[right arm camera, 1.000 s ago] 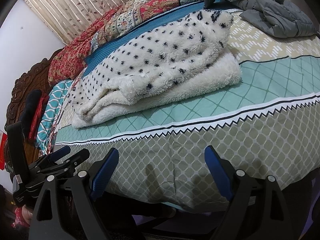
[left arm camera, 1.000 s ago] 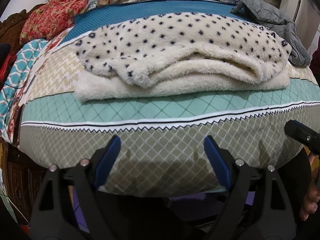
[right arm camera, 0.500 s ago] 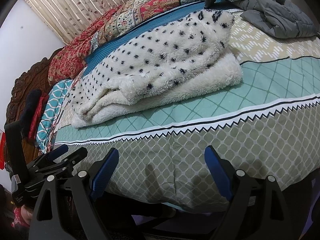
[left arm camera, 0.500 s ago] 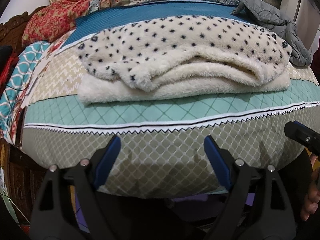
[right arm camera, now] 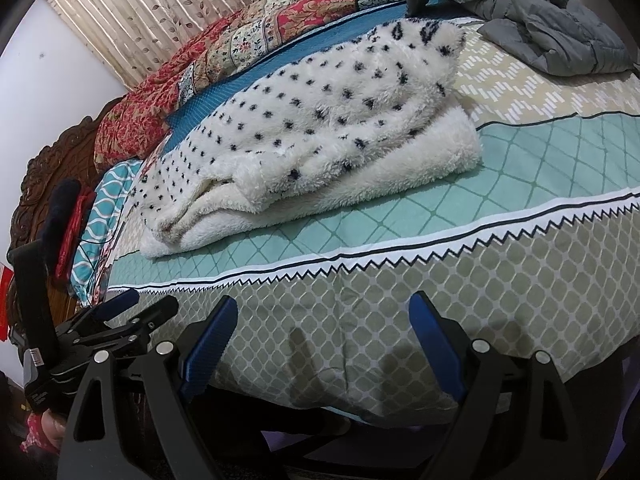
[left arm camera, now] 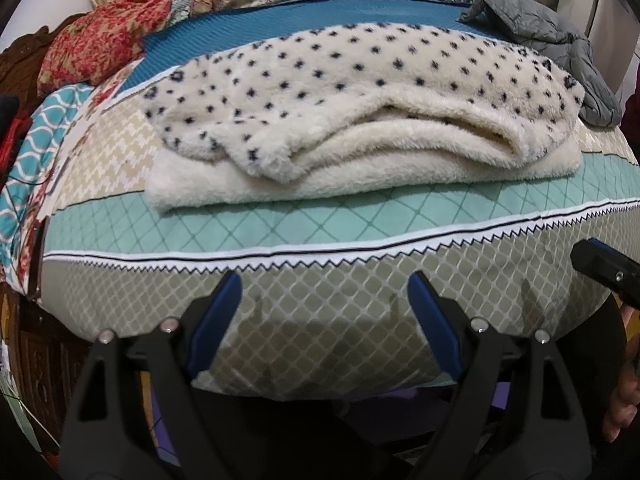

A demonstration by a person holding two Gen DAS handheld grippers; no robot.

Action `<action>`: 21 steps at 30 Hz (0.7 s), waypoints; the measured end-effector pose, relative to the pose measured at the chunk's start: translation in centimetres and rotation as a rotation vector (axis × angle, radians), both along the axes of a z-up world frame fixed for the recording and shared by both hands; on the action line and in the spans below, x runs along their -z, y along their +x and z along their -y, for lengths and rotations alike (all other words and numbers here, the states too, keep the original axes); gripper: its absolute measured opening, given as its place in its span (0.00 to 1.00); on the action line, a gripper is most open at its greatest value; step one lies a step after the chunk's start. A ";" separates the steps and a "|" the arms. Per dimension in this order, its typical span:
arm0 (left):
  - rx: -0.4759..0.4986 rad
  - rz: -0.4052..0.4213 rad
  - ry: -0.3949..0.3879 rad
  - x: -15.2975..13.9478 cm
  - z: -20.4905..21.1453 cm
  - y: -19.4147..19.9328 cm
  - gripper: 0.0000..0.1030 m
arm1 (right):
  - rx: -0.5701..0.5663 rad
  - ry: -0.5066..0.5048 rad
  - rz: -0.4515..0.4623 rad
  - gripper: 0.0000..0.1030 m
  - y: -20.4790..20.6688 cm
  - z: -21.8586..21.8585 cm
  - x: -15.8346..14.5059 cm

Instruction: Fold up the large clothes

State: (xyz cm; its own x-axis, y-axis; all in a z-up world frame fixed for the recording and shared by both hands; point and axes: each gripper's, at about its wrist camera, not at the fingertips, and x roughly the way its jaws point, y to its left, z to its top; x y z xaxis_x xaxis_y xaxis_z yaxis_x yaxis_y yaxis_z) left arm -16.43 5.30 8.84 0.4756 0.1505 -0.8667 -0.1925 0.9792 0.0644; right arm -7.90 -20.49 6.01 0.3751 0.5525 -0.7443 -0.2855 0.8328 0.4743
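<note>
A cream fleece garment with dark spots (left arm camera: 352, 116) (right arm camera: 320, 140) lies folded into a thick stack on the bed, its plain fluffy underside showing along the near edge. My left gripper (left arm camera: 324, 284) hangs open over the bed's front edge, well short of the garment, nothing between its blue pads. My right gripper (right arm camera: 324, 308) is open too, at the same edge and further right. In the right wrist view the left gripper (right arm camera: 136, 308) shows at lower left, jaws apart. One black tip of the right gripper (left arm camera: 600, 270) juts in at the left wrist view's right side.
The bed (left arm camera: 320, 232) wears a teal, beige and blue patterned sheet. A grey quilted jacket (right arm camera: 528, 12) (left arm camera: 560, 40) lies at the far right. A red floral quilt (left arm camera: 208, 4) lines the back. A carved wooden headboard (right arm camera: 52, 160) stands at left.
</note>
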 end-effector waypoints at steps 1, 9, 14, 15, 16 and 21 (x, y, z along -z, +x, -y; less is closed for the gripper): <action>0.011 -0.001 -0.002 0.0 0.2 0.1 0.79 | 0.007 0.004 0.001 0.86 0.0 0.2 0.0; 0.021 0.003 0.016 -0.3 1.0 0.1 0.79 | 0.012 0.034 -0.008 0.86 0.4 1.2 0.4; 0.022 0.001 0.025 -0.5 1.2 -0.1 0.79 | 0.009 0.044 -0.006 0.86 0.3 1.3 0.4; 0.023 0.002 0.027 -0.5 1.3 -0.1 0.79 | 0.010 0.045 -0.006 0.86 0.3 1.4 0.4; 0.024 0.004 0.030 -0.6 1.3 -0.1 0.79 | 0.010 0.046 -0.006 0.86 0.4 1.4 0.4; 0.025 0.005 0.032 -0.6 1.4 -0.3 0.79 | 0.011 0.048 -0.005 0.86 0.3 1.5 0.4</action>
